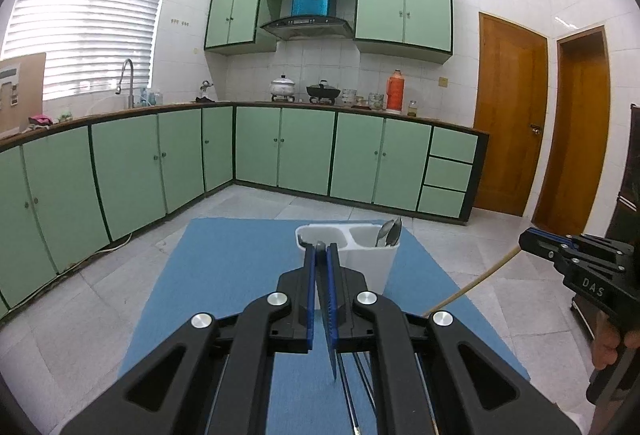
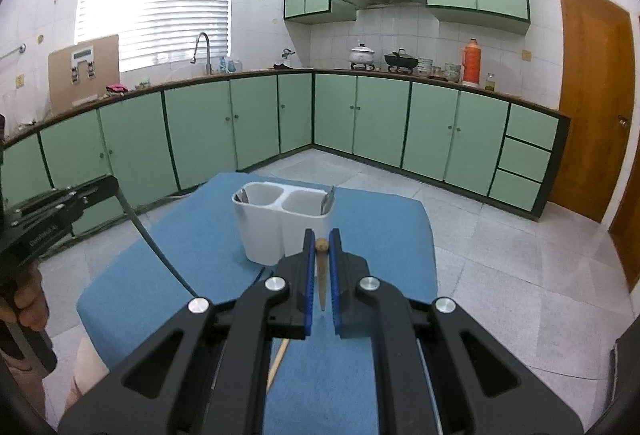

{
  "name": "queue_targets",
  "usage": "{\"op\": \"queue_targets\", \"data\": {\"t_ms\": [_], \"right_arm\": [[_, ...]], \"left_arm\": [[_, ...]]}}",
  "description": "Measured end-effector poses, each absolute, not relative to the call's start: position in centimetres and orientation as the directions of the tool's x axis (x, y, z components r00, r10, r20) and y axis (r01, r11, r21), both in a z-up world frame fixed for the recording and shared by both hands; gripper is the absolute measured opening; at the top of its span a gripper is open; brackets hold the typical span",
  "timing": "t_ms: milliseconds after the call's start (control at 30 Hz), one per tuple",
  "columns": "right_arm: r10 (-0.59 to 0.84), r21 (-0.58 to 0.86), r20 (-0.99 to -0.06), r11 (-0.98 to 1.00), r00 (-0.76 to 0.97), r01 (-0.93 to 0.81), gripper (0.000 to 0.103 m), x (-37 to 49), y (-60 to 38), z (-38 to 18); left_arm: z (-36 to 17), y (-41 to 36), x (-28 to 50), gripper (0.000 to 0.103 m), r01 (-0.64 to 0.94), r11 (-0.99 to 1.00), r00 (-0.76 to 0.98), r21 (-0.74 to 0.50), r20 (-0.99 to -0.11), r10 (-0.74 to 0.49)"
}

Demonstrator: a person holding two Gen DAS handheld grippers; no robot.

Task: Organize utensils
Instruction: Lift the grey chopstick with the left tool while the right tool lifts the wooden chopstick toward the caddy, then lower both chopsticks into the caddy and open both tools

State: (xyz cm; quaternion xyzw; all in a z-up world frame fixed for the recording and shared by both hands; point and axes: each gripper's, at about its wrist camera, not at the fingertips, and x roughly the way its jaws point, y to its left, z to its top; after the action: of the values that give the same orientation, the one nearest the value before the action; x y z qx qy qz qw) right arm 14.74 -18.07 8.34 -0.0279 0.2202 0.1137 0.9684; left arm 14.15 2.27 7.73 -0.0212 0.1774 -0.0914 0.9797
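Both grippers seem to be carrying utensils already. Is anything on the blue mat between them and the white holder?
Nothing visible. The left gripper holds a dark utensil, the right gripper a wooden stick; bare blue mat lies before the white holder, whose compartments are open-topped.

Both grippers: matte black plastic linkage arms with triangular cutouts, round silver pivot caps, blue ribbed pads lining the inner faces of the fingers (image 1: 310, 287). Right gripper (image 1: 524, 240) side-on shows small silver screws, a blue strip near the tip and white "DAS" lettering on the body. Left gripper (image 2: 114, 184) has the same screws plus white lettering too blurred to read.
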Motion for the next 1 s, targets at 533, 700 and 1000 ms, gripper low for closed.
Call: {"op": "queue_targets", "data": {"t_ms": [533, 700, 1000], "right_arm": [[0.28, -0.002, -0.297, 0.956, 0.913, -0.294, 0.006, 15.1, -19.3, 15.9], [0.287, -0.01, -0.264, 0.954, 0.921, -0.3, 0.006, 17.4, -19.0, 18.3], [0.268, -0.012, -0.349, 0.957, 0.898, -0.291, 0.006, 24.8, -17.1, 16.1]], "left_arm": [[14.7, 2.1, 16.3, 0.005, 0.186, 0.981, 0.963, -0.061, -0.186, -0.194], [18.2, 0.9, 18.6, 0.005, 0.17, 0.985, 0.981, -0.042, -0.087, -0.173], [17.1, -1.2, 26.3, 0.005, 0.112, 0.993, 0.993, -0.033, -0.038, -0.113]]}}
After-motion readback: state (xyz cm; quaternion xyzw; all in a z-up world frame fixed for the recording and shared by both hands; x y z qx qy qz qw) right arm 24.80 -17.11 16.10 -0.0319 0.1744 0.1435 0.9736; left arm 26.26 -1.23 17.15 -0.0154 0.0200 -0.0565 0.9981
